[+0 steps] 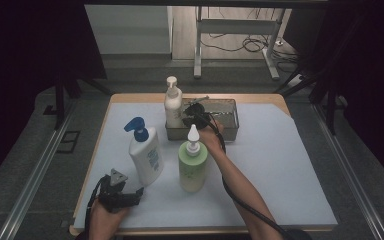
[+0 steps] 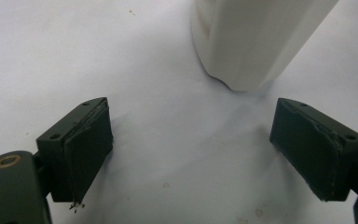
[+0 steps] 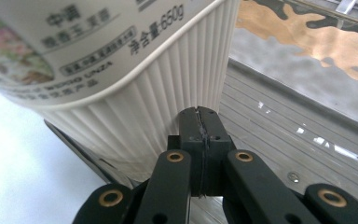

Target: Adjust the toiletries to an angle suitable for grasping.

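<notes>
Right hand-held gripper [image 1: 194, 111], jaws pressed together empty, nudges the cream bottle [image 1: 173, 102] in the metal tray [image 1: 227, 106]; left hand-held gripper [image 1: 125, 192] gapes empty.

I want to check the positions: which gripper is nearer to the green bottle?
Right. The right gripper is in the metal tray just behind the green bottle; the left gripper sits farther off, beyond the blue-pump bottle.

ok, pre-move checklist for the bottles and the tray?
1. Cream bottle upright in metal tray: ok.
2. Right gripper jaws shut with nothing between, beside the cream bottle's ribbed base: ok.
3. Right gripper touching that bottle: cannot tell.
4. Left gripper open, empty, over the white mat: ok.
5. Blue-pump bottle and green bottle upright on the mat: ok.
6. Free room in the tray beside the cream bottle: ok.
</notes>
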`<state>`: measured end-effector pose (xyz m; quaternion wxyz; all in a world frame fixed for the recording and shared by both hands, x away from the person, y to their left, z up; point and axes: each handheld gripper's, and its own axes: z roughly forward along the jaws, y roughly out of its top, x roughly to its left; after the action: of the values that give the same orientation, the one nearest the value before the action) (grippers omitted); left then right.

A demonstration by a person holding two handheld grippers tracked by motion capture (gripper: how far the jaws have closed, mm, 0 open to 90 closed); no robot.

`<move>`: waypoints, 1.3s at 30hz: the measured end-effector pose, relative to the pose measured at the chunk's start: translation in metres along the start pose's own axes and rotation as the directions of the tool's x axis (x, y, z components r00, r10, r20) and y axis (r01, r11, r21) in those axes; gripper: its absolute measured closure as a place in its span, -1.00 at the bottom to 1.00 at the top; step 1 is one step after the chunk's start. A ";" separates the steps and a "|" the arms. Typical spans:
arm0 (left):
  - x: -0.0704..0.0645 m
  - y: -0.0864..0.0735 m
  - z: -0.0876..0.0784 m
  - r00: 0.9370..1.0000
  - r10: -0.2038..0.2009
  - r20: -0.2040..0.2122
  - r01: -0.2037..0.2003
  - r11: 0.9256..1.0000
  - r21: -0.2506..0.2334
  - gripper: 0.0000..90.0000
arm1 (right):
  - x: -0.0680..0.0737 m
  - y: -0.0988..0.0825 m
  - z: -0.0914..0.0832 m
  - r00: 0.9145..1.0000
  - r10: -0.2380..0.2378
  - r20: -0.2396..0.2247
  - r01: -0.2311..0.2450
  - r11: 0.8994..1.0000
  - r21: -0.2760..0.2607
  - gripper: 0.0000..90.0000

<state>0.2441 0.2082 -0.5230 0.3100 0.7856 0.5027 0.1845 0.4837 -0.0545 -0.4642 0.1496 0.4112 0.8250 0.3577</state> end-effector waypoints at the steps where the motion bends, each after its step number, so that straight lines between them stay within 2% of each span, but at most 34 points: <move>1: 0.000 0.000 0.000 1.000 0.000 0.000 0.000 1.000 0.000 -0.72 | 0.000 0.000 0.000 1.000 0.002 0.000 -0.002 1.000 0.001 0.99; 12: 0.000 0.000 0.000 1.000 -0.003 0.000 0.003 1.000 0.000 -0.72 | 0.000 -0.002 0.000 1.000 0.012 -0.024 -0.012 1.000 -0.003 0.99; 16: 0.000 0.000 0.000 1.000 -0.001 -0.002 0.001 1.000 -0.001 -0.72 | 0.002 -0.002 -0.001 1.000 0.002 -0.011 -0.002 1.000 0.009 0.98; 19: 0.000 0.000 0.000 1.000 0.000 -0.002 0.000 1.000 -0.001 -0.72 | 0.000 -0.002 -0.003 1.000 -0.025 0.004 0.025 1.000 0.011 0.83; 23: 0.000 0.000 0.000 1.000 0.000 -0.002 0.000 1.000 -0.001 -0.72 | -0.005 -0.002 -0.012 1.000 -0.029 0.008 0.029 1.000 -0.004 0.68; 26: 0.000 0.000 0.000 1.000 -0.001 -0.002 0.001 1.000 -0.002 -0.72 | -0.009 -0.003 -0.019 1.000 -0.019 -0.003 0.019 1.000 -0.014 0.53; 34: 0.000 0.000 0.000 1.000 -0.001 -0.002 0.001 1.000 -0.002 -0.72 | -0.016 -0.008 -0.039 0.998 -0.043 -0.043 0.042 0.999 -0.027 0.17; 39: 0.000 0.000 0.000 1.000 -0.001 -0.002 0.001 1.000 -0.003 -0.72 | -0.016 -0.010 -0.052 0.995 -0.075 -0.062 0.073 0.997 -0.029 0.10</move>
<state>0.2441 0.2079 -0.5232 0.3107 0.7849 0.5030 0.1857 0.4596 -0.0955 -0.4361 0.1422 0.3669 0.8390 0.3758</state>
